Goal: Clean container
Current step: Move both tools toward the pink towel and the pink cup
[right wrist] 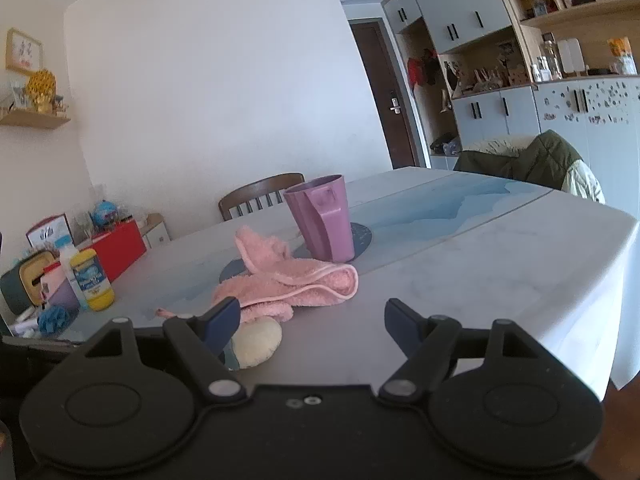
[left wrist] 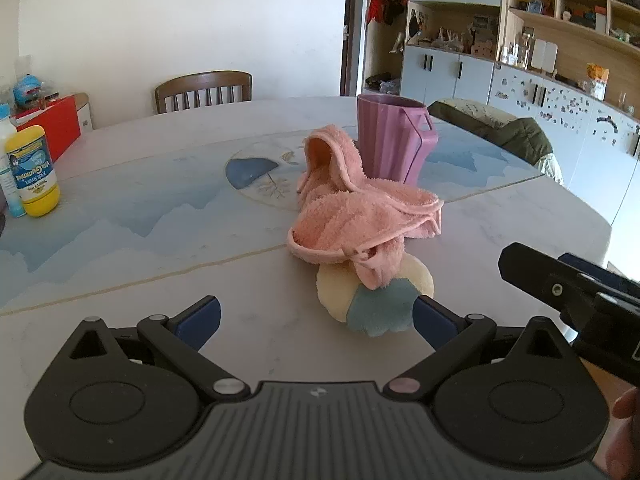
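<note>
The purple cup [left wrist: 394,138] stands upright on the table [left wrist: 160,248], toward the far middle of it, open mouth up and its handle turned to the right in the left wrist view; a pink cloth [left wrist: 360,208] lies crumpled in front of it, its far fold touching or nearly touching the cup's base and its near end draped over a small cream and blue pad [left wrist: 376,296]; the cloth's long axis runs from near to far, roughly in line with the cup. The left gripper [left wrist: 316,316] hovers low over the near part of the table with its fingers spread wide and nothing between them; the pad sits just beside its right finger, so the cloth lies straight ahead and slightly right of it, and the cup farther on along the same line. The right gripper [right wrist: 312,320] is likewise wide apart and empty; in its own view the cloth [right wrist: 288,280] lies ahead and left, with its near end and the pad [right wrist: 256,340] partly hidden behind the left finger, while the cup [right wrist: 322,220] stands ahead, almost centred between the fingers but well beyond them. Both grippers sit at the near edge, side by side; the left looks nearer to the cloth, and the right has the clearer line to the cup. A yellow bottle [left wrist: 34,172] stands well apart at the far left; nothing has been wiped yet by the look of it, so the likely opening step is to take the cloth with one gripper and steady the cup with the other.
</note>
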Motion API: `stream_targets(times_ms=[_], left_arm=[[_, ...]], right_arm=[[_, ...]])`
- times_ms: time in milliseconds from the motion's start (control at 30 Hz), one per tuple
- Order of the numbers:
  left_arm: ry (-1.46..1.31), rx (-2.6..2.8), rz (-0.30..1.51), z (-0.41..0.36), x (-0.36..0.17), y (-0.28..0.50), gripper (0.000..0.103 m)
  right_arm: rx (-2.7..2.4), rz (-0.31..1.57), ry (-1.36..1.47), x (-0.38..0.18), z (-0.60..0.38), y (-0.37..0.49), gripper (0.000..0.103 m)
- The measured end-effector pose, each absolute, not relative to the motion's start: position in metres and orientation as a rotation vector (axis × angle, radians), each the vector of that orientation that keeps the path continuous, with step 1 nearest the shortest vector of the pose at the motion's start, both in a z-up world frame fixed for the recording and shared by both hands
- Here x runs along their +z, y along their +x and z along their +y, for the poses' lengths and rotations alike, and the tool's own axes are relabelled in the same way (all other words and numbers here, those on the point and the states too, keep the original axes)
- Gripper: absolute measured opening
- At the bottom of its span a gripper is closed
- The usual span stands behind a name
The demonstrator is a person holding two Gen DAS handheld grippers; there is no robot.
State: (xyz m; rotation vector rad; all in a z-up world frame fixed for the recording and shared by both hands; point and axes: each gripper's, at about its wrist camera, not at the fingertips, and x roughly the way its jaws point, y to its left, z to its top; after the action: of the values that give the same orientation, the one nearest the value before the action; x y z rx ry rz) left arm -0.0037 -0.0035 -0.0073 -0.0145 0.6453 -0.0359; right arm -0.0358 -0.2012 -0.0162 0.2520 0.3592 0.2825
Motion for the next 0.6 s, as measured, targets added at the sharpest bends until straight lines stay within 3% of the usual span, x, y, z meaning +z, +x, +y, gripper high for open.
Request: stream_targets(times_ms=[600], left_arm=[[-0.006,-0.064,0.652,-0.003,0.022,0.032,0.103]], right_arm=[[0.404,0.409,0.096,0.022,-0.211,0.016,0.079]])
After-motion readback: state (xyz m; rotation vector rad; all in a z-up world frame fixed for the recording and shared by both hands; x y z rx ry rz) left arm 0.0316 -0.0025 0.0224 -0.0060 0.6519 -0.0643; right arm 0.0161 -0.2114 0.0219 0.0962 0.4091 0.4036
